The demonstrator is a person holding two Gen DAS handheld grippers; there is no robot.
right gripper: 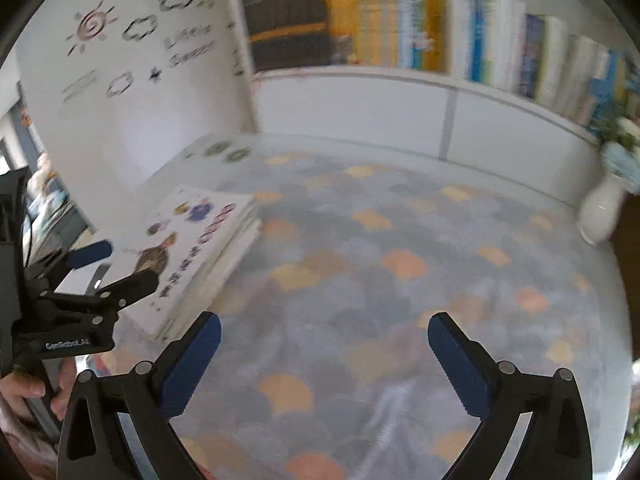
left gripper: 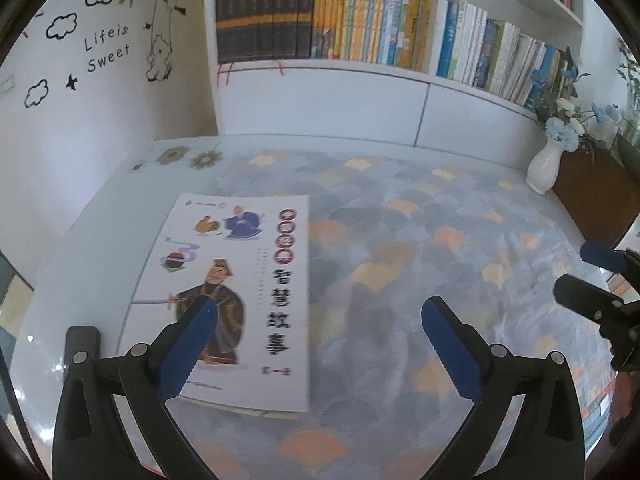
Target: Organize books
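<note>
A stack of white picture books [left gripper: 240, 288] lies flat on the patterned table, the top cover showing a robed cartoon figure. It also shows in the right wrist view [right gripper: 200, 256], at the left. My left gripper [left gripper: 320, 320] is open and empty, hovering just above the stack's near right part, its left finger over the cover. My right gripper [right gripper: 324, 344] is open and empty above the tablecloth, to the right of the stack. In the left wrist view the right gripper [left gripper: 592, 276] shows at the far right edge.
A white bookshelf [left gripper: 360, 72] full of upright books stands behind the table. A white vase [left gripper: 546, 164] with blue flowers stands at the back right beside a dark wooden box [left gripper: 600, 200]. The tablecloth [left gripper: 420, 240] has a fan pattern. A wall with decals is at the left.
</note>
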